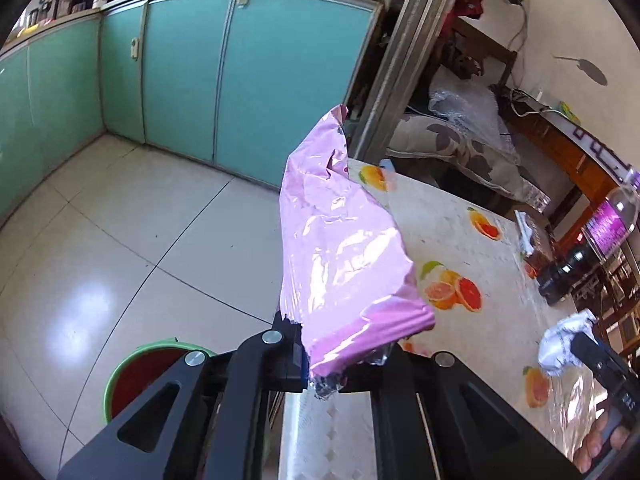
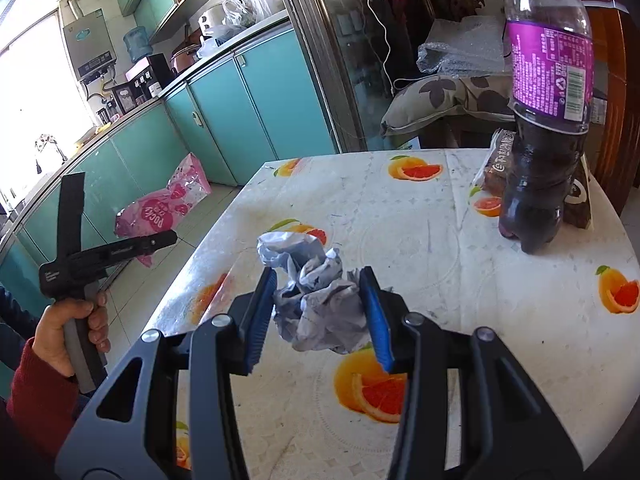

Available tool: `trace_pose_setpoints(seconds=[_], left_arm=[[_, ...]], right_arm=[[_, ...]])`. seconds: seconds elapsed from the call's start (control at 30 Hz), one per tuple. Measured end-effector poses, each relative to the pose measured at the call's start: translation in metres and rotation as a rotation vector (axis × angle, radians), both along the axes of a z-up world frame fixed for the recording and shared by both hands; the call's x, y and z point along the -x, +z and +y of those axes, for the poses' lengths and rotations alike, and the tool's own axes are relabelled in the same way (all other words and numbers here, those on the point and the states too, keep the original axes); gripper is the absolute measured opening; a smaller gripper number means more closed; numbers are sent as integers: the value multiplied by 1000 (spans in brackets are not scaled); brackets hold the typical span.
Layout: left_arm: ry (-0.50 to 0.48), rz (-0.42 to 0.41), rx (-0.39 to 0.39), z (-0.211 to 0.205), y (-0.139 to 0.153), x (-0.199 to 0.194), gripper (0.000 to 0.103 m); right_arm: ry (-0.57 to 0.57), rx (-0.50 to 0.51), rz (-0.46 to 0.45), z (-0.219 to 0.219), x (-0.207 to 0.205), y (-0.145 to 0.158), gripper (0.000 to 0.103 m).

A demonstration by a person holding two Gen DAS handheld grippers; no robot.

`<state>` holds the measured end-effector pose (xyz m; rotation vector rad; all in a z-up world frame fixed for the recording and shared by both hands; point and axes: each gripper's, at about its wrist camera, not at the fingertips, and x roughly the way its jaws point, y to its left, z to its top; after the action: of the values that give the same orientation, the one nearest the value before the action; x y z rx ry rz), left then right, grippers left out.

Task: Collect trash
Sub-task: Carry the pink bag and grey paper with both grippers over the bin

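Holding the pink wrapper (image 1: 340,240) by its near end, my left gripper (image 1: 320,364) has its fingers fully closed on the foil. The wrapper stands up and away from the fingers, with its long axis running from near to far, and its free end points toward the teal cabinets (image 1: 224,76). It hangs in the air over the left edge of the counter (image 1: 448,220), not touching it. From the right wrist view the wrapper shows the word "Pocky" in white letters. There a hand (image 2: 66,336) in a red sleeve (image 2: 36,396) grips the handle of the left gripper, to the left of the counter.

My right gripper (image 2: 318,312) points down at a slant over the counter. Its blue fingers (image 2: 260,316) are partly open and stand on both sides of a crumpled paper ball (image 2: 316,300), which lies on the counter; the right finger touches the paper, but whether the left finger presses on it I cannot tell.

At the far right of the counter stands an upright bottle (image 2: 548,120) of dark drink with a purple label; its small print I cannot read. Below the left gripper, a green bin (image 1: 132,376) stands on the floor.
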<state>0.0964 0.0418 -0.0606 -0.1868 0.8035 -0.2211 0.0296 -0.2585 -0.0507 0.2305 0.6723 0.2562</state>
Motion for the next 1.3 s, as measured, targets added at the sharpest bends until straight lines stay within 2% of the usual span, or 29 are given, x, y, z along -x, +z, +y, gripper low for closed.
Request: trace_pose_setpoints(seconds=[0.17, 0.3, 0.43, 0.53, 0.73, 0.87, 1.1, 1.3], left_arm=[[-93, -84, -88, -29, 12, 37, 5], [-151, -97, -88, -36, 18, 55, 5], [-155, -150, -131, -35, 26, 71, 5], [-169, -155, -100, -32, 26, 78, 5], [-188, -134, -93, -27, 21, 81, 5], [-191, -146, -72, -22, 24, 85, 5], [-182, -153, -72, -14, 25, 89, 5], [-168, -180, -103, -5, 29, 95, 5]], right_arm=[[2, 24, -1, 7, 0, -2, 43], [-6, 62, -31, 17, 6, 0, 43], [-9, 90, -45, 24, 10, -1, 43], [-7, 104, -41, 29, 14, -4, 43], [-15, 86, -10, 37, 29, -12, 43], [-20, 141, -17, 50, 33, -9, 43], [6, 133, -40, 72, 37, 4, 43], [28, 134, -50, 91, 38, 10, 43]])
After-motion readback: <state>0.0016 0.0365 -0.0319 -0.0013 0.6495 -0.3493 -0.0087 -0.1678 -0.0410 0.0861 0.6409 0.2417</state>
